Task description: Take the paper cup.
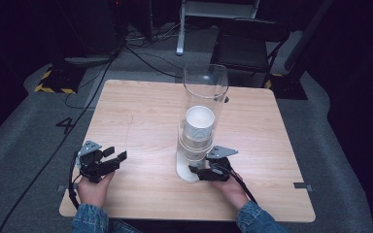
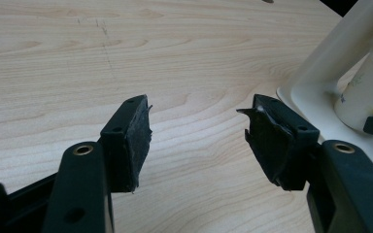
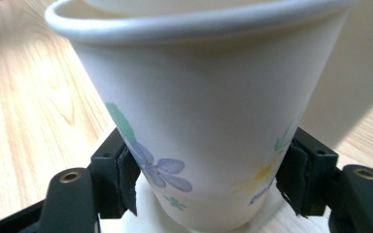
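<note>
Wood-grain table (image 1: pixel 141 116), and a clear tube dispenser (image 1: pixel 205 92) stands upright on a white base (image 1: pixel 183 171) toward its near middle. I take that dispenser as my landmark. Inside the tube I see a stack of white paper cups (image 1: pixel 199 124), open mouths up.

My right gripper (image 1: pixel 200 171) sits at the foot of the dispenser, on its near right side, hand (image 1: pixel 230 187) behind it. In the right gripper view the jaws are pinching the bottom cup (image 3: pixel 209 121), a pad on each side of its lower wall, both touching. That cup is white with blue, green and yellow flower print; its base is just over the white base plate. Another cup's rim is nested in its top. The dispenser's white post rises behind the cup at right.

My left gripper (image 1: pixel 108 159) is well to the left of the dispenser, over bare table, held by my left hand (image 1: pixel 94 189). Its jaws are spread wide with nothing between them; the left gripper view shows only wood grain in the gap (image 2: pixel 196 141). Pads (image 2: pixel 136 141) look worn and frayed at the edges. In that same view the dispenser base and the lowest cup show at far right, apart from the left gripper.

Denim sleeves (image 1: pixel 90 221) at the near table edge.
</note>
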{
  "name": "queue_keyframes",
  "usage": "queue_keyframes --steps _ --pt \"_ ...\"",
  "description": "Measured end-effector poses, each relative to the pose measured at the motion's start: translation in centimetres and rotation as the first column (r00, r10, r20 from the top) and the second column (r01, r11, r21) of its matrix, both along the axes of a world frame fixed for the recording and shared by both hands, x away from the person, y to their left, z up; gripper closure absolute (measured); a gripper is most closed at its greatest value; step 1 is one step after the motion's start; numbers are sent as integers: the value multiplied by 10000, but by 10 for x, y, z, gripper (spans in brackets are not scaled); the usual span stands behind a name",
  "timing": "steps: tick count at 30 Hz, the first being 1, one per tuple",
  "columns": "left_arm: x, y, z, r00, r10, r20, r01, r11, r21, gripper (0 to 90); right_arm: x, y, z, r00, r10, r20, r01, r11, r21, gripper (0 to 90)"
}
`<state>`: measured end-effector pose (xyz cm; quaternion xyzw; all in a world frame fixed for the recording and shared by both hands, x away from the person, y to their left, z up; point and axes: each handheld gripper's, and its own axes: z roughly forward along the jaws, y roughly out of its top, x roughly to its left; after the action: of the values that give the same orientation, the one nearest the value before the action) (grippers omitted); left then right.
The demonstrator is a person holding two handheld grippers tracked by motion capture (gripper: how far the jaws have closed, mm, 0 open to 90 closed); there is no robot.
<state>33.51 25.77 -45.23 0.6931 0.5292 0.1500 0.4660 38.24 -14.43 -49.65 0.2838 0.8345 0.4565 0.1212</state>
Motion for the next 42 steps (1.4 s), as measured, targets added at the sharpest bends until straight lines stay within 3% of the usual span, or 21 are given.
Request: queue_keyframes --steps 12,15,21,29,37,41,42 --pt "17 -9 -1 9996 -268 -24 268 9996 -76 412 -6 -22 3 9987 -495 154 496 9987 -82 329" --pt "23 -11 -3 9996 -249 -98 245 9988 -433 413 -8 -27 3 9977 -645 192 648 9978 -131 329" --pt "29 -10 -5 9996 -186 -188 172 9971 -741 416 -10 -39 7 9954 -912 308 916 9957 -131 329" --pt "34 -20 -3 9994 -306 -172 305 9995 -43 414 -6 -63 18 9883 -1475 398 1471 9890 126 330" --pt "31 -18 -2 9995 -273 -184 273 9996 -1 412 2 -83 30 9787 -2003 448 1991 9795 313 332" --pt "28 -16 -2 9995 -244 -180 244 9997 13 412 8 -96 38 9687 -2439 451 2415 9690 527 332" --pt "27 -16 -2 9996 -227 -162 228 9997 64 412 11 -102 40 9650 -2596 382 2561 9634 789 330"
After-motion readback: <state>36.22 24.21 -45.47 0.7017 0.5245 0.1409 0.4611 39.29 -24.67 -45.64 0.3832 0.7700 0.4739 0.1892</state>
